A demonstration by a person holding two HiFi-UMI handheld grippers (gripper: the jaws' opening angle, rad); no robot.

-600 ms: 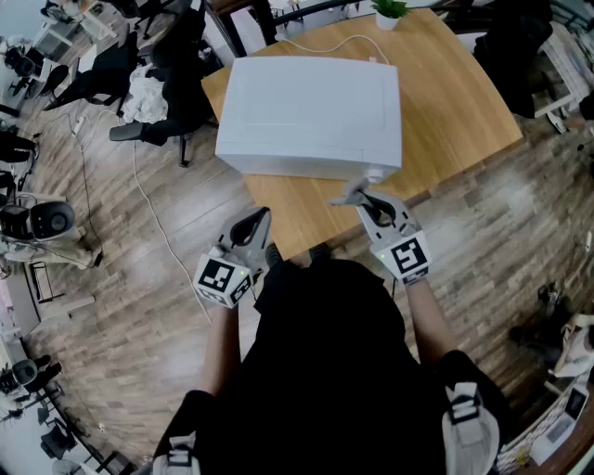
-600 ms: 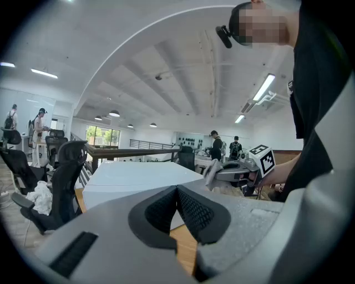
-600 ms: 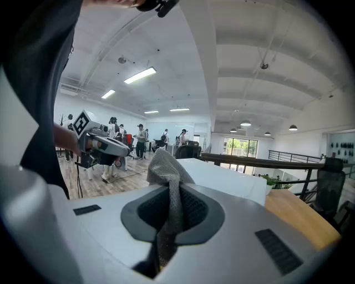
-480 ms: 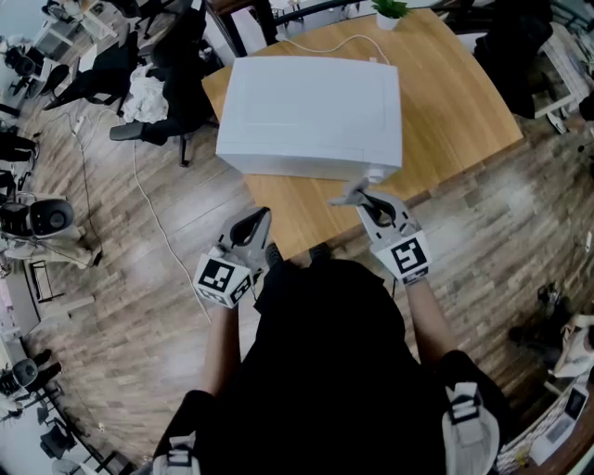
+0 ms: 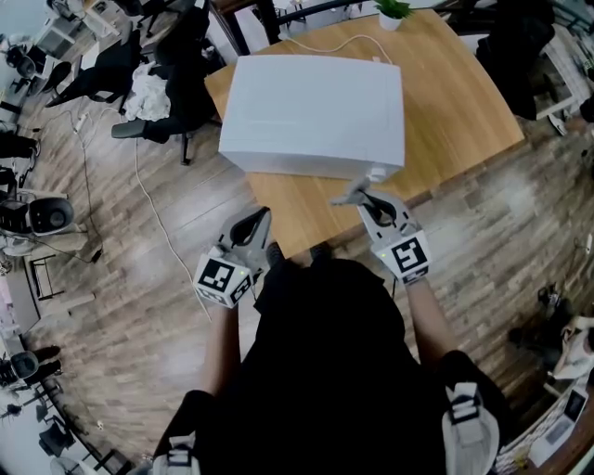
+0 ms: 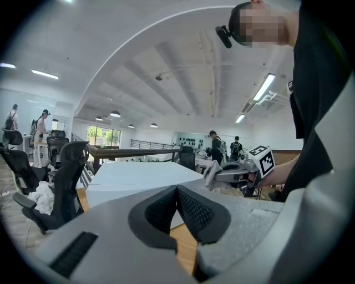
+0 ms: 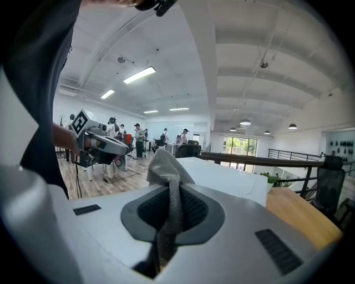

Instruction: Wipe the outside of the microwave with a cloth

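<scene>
A white microwave [image 5: 316, 111] sits on a wooden table [image 5: 464, 102]; it also shows in the left gripper view [image 6: 138, 180] and the right gripper view [image 7: 222, 177]. My right gripper [image 5: 360, 197] is shut on a grey cloth [image 5: 353, 195], held just in front of the microwave's near right corner. The cloth [image 7: 166, 183] stands up bunched between the jaws. My left gripper [image 5: 260, 219] hovers at the table's front edge, jaws shut with nothing in them [image 6: 177, 191]. In the left gripper view the right gripper [image 6: 213, 175] holds the cloth [image 6: 212, 171].
A power cord [image 5: 325, 46] and a small potted plant [image 5: 390, 11] lie behind the microwave. Black office chairs [image 5: 176, 83] with a white cloth stand left of the table. A cable [image 5: 153, 213] trails over the wooden floor. Several people stand far off in the room.
The view has shifted very slightly; both grippers and the cloth stay where they were.
</scene>
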